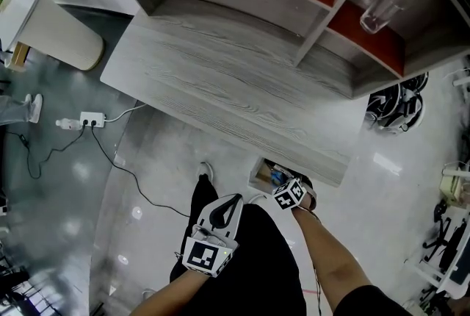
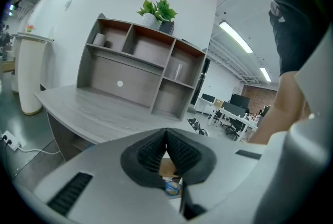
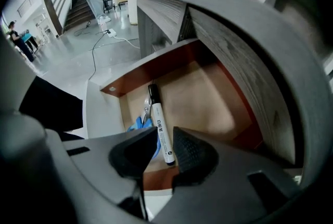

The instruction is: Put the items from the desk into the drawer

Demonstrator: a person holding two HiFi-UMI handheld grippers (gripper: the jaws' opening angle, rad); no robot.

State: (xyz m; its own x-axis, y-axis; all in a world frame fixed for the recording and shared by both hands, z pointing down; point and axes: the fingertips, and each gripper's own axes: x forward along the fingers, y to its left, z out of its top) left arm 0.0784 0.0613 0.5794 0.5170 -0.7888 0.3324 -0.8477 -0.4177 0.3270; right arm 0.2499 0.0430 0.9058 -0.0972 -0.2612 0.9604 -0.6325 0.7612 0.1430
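Now our right gripper (image 3: 165,145), jaws parted, hangs over the drawer (image 3: 203,103); we should lift clear of the marker (image 3: 160,126) inside. Left gripper (image 2: 166,139) closed, empty.

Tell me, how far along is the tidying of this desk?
Nearly done, it seems. Done: the desk shows no loose items, and a marker and blue-handled scissors lie in the open drawer. In hand: nothing; the right tongs hang open over the marker, and the left tongs are shut and empty. Left: probably just closing the drawer.
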